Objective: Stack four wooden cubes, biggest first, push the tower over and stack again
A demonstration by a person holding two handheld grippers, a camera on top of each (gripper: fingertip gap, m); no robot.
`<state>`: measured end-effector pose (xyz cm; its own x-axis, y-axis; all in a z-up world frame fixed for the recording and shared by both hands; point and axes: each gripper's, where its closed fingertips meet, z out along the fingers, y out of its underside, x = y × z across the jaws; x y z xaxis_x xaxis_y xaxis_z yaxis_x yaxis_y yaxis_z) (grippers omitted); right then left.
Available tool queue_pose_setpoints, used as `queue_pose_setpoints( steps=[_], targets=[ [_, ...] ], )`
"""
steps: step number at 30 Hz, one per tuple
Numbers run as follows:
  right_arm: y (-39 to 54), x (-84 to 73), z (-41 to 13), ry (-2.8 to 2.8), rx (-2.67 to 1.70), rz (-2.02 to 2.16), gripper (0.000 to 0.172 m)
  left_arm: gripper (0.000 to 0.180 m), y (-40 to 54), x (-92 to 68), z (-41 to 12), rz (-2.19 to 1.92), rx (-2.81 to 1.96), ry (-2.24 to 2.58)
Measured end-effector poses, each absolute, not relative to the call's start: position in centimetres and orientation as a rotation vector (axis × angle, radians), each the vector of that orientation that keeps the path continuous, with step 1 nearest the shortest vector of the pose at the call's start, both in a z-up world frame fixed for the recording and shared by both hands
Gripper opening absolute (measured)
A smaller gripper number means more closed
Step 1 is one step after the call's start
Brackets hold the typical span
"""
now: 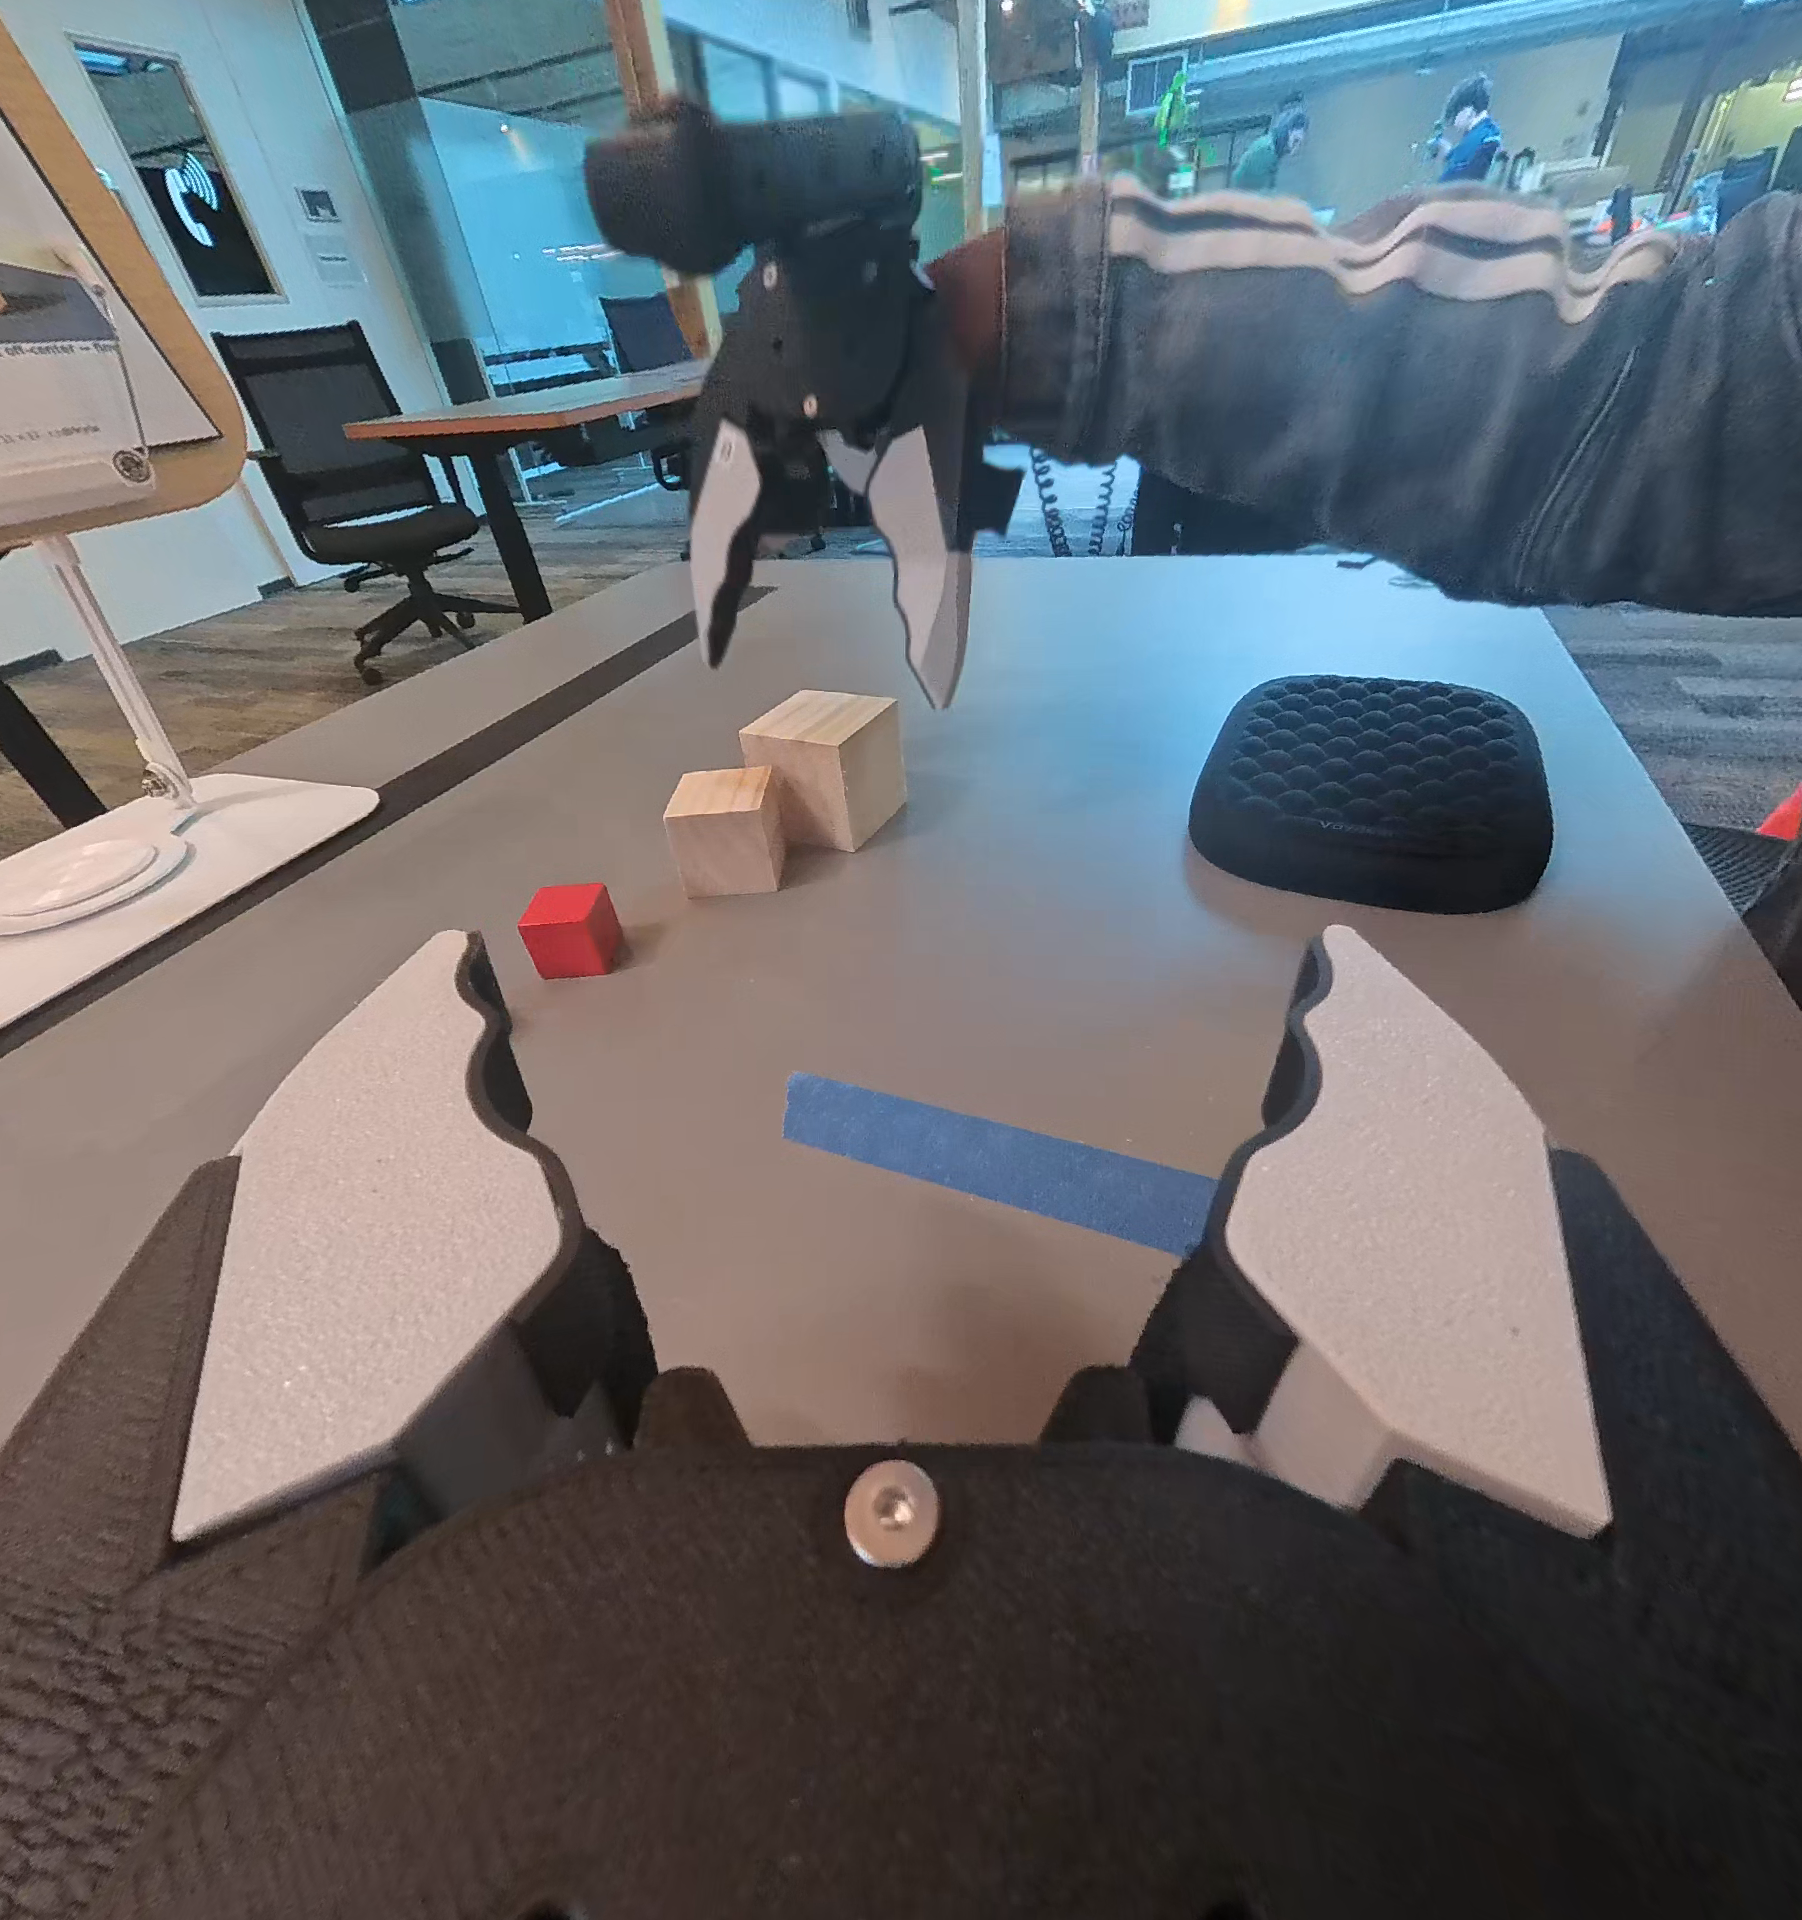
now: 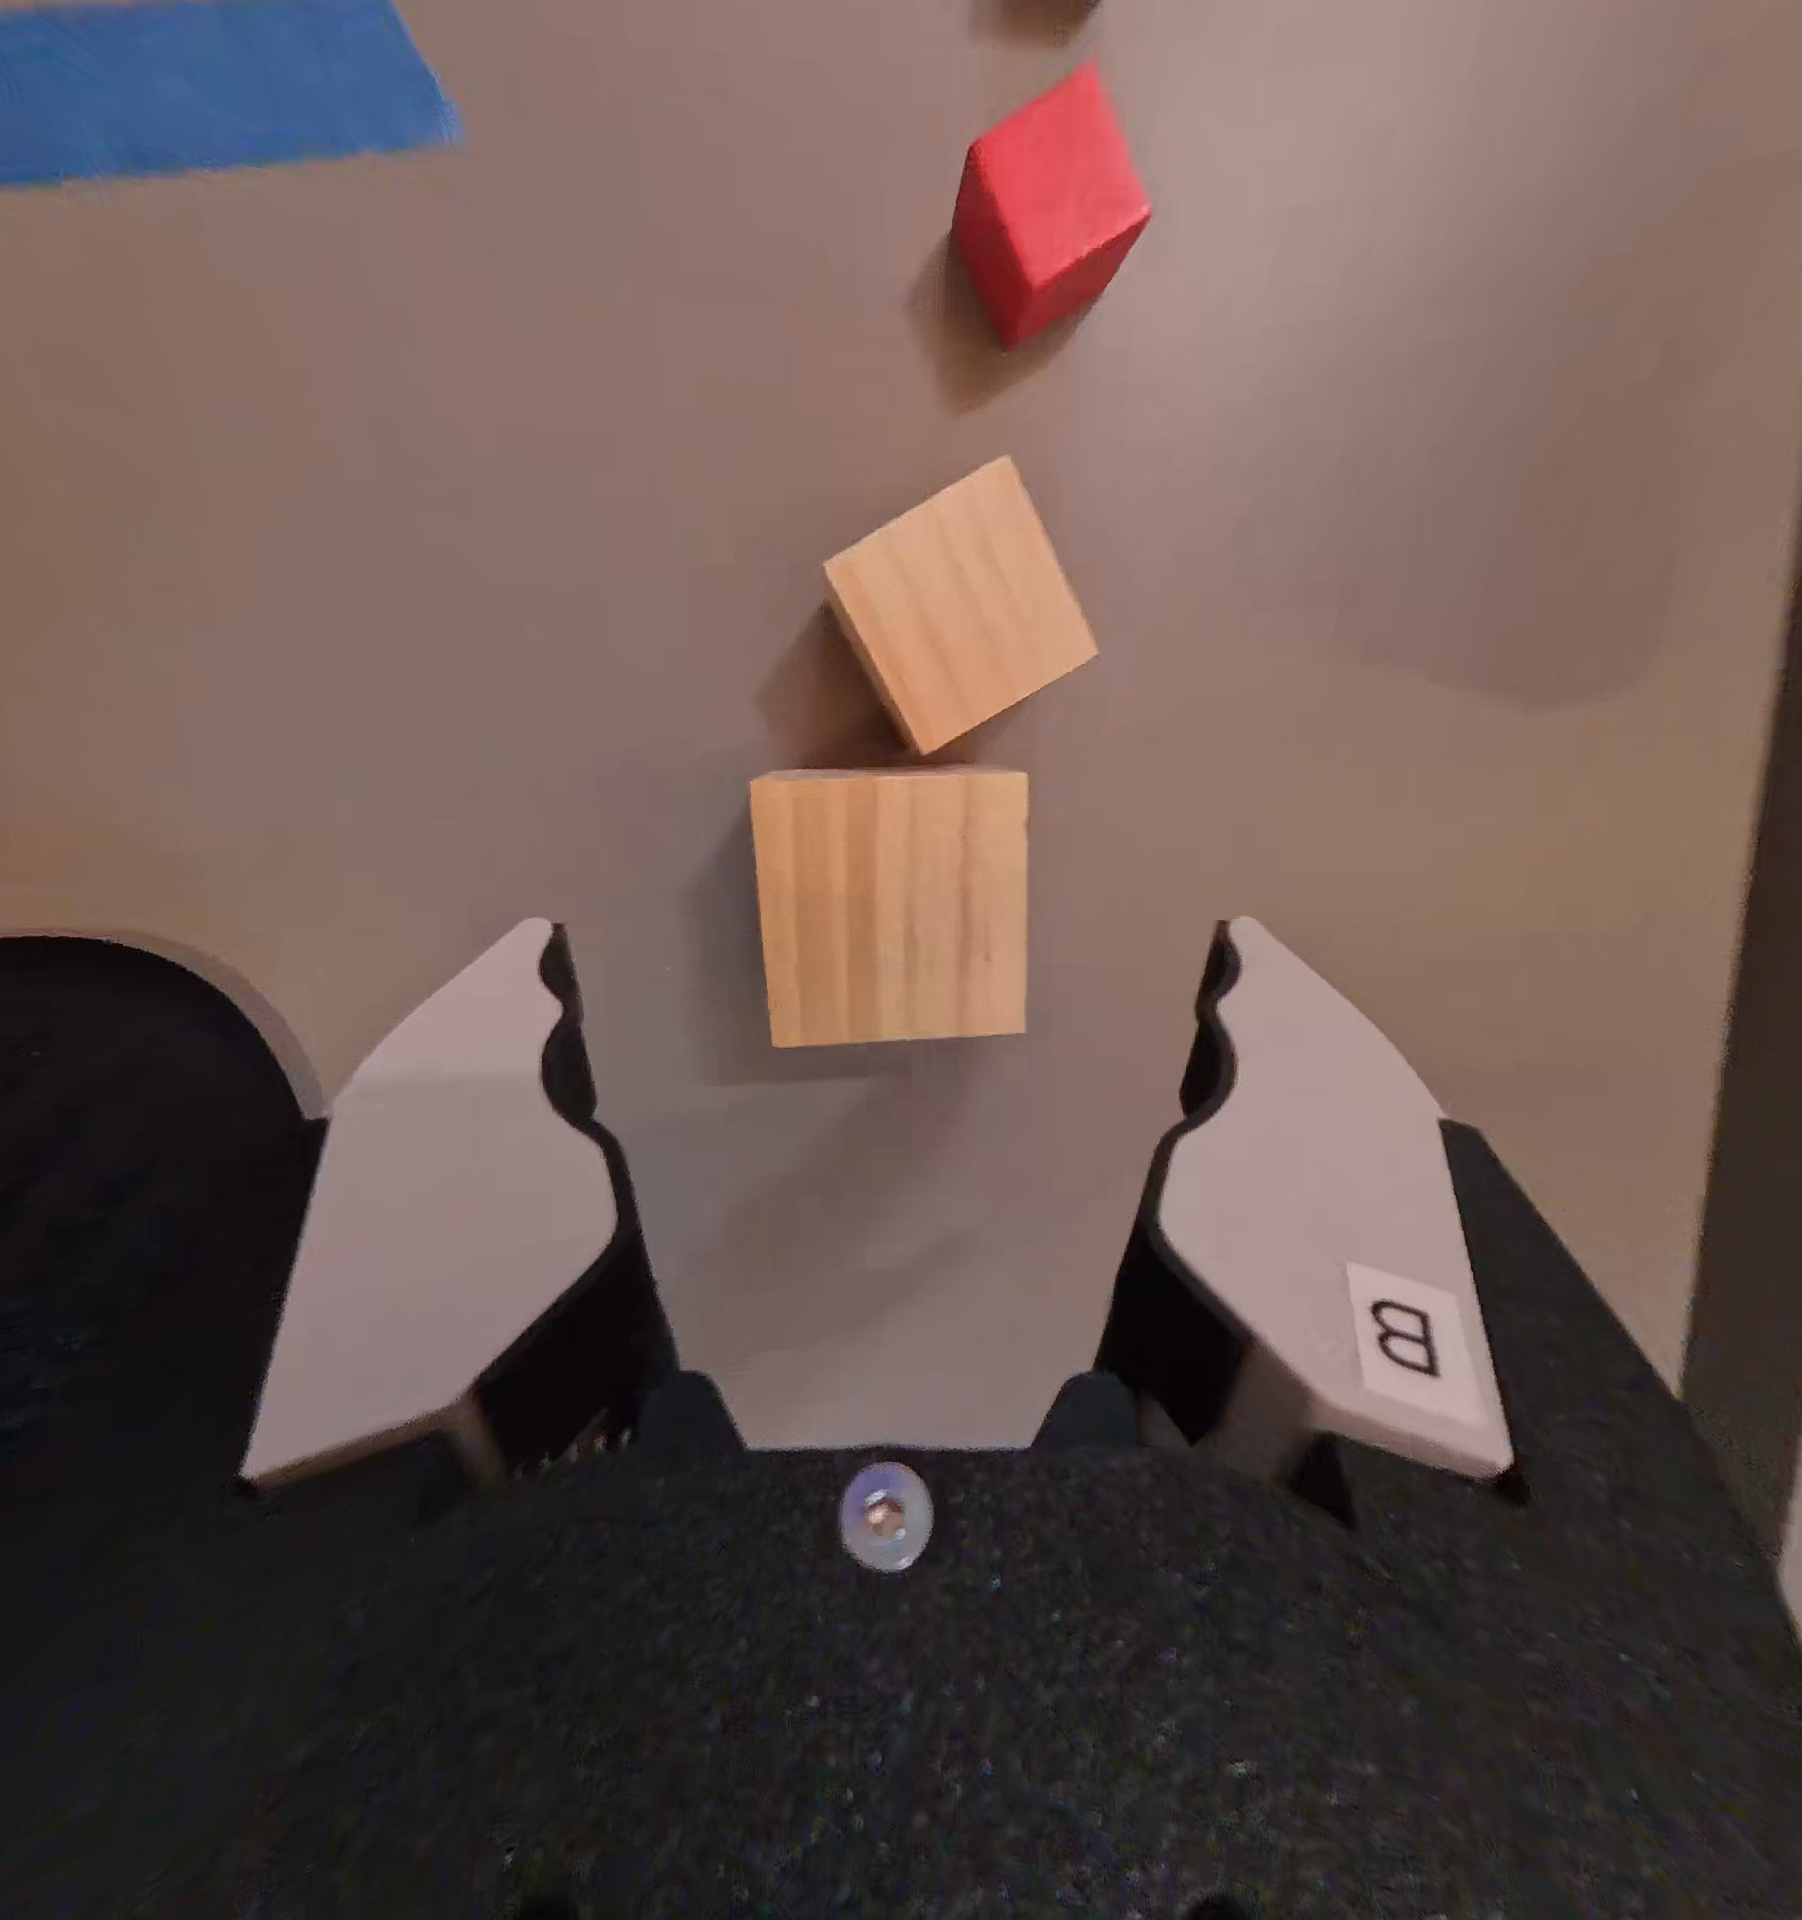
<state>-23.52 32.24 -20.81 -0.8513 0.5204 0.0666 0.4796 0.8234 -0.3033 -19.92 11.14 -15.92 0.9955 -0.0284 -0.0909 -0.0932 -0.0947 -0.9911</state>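
Three cubes lie on the worktop [image 2: 357,623]; our right gripper [image 2: 889,935] hovers, fingers spread, over the biggest cube [image 2: 892,904]. Left gripper [image 1: 897,945] spread, empty. Risk — descending off-centre nudges the touching middle cube [image 2: 959,603].

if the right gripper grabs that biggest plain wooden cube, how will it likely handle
The biggest wooden cube looks like solid, stiff wood with flat faces, so it should neither flex nor roll. It sits flat on the grey table, so tipping seems unlikely. The medium wooden cube touches its far edge and may get nudged. The right gripper is open wider than the cube.
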Motion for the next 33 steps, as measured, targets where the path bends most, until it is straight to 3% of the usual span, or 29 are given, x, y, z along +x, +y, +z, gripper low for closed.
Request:
queue_pose_setpoints(
  steps=[8,10,16,21,26,33],
  targets=[
    [32.4,-23.9,-24.9,-2.995,-0.781,0.248,0.083,0.138,11.1,-20.0,-16.0,0.055,-1.668,0.087],
    [32.2,-23.5,-25.3,-3.041,-0.771,0.221,0.067,0.138,11.1,-20.1,-16.0,0.055,-1.669,0.086],
    [31.1,-22.3,-22.8,-2.946,-0.809,0.239,0.066,0.138,11.1,-20.1,-16.0,0.054,-1.667,0.084],
    [24.2,-18.9,-20.0,-2.912,-0.731,0.370,0.066,0.138,11.2,-19.8,-16.2,0.048,-1.677,0.101],
    [18.3,-16.4,-22.4,-2.985,-0.650,0.372,0.066,0.139,11.2,-19.6,-16.3,0.039,-1.682,0.109],
    [17.1,-15.7,-24.5,-3.052,-0.652,0.326,0.066,0.140,11.2,-19.4,-16.5,0.026,-1.689,0.124]
  ],
)
